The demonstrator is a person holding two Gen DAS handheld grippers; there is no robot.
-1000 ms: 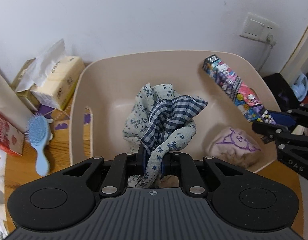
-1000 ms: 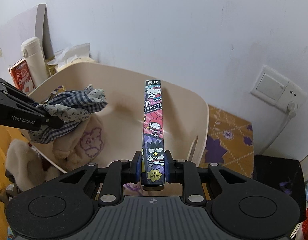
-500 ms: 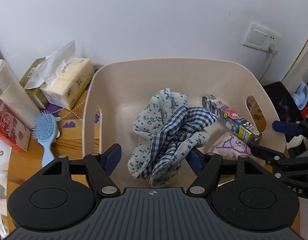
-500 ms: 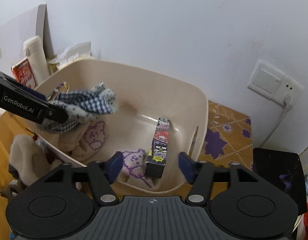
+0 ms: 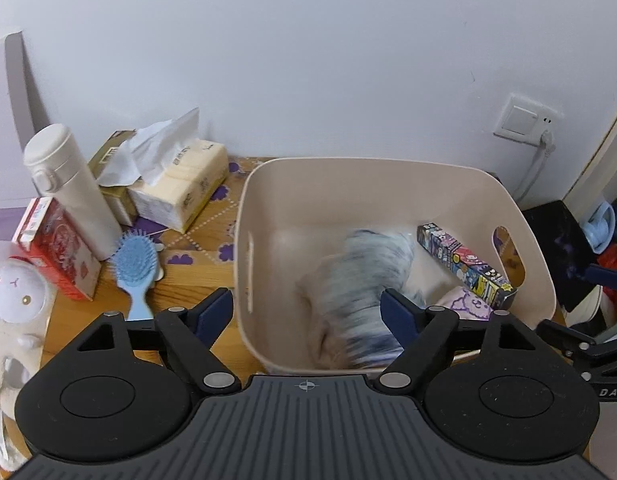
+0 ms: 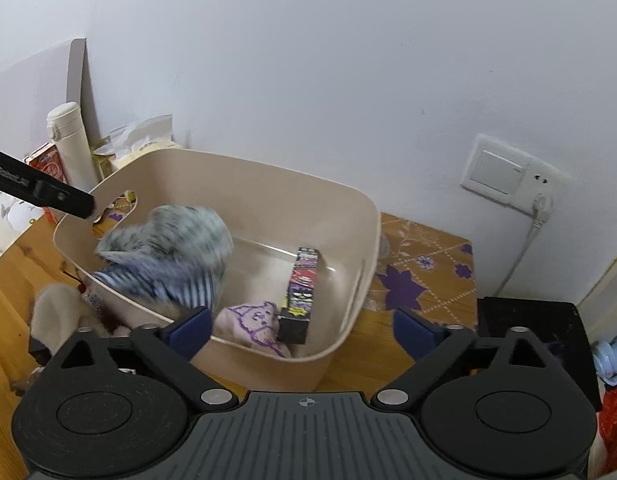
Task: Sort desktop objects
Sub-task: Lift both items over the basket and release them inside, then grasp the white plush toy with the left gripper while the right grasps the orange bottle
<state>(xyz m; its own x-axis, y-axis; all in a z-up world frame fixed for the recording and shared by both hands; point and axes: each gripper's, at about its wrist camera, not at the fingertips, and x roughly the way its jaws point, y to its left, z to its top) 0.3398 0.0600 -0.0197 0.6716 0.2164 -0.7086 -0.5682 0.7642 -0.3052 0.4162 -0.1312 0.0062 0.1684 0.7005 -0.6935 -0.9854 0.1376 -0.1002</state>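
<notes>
Blue-checked cloth (image 5: 364, 300) in beige bin (image 5: 388, 184)

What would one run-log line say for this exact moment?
left tongs: open, empty | right tongs: open, empty | cloth: blurred, over basket | cartoon box: in basket

Blue-and-white cloth bundle (image 5: 364, 292) in the beige bin (image 5: 348, 172) smeared by motion blur, pattern unreadable in both views. Print on the cartoon box (image 6: 302, 292) too small to read. Plush toy (image 5: 16, 292) cut off at the left edge. Pale purple-stitched item (image 5: 470, 304) mostly hidden behind the fingers (image 5: 400, 314).
</notes>
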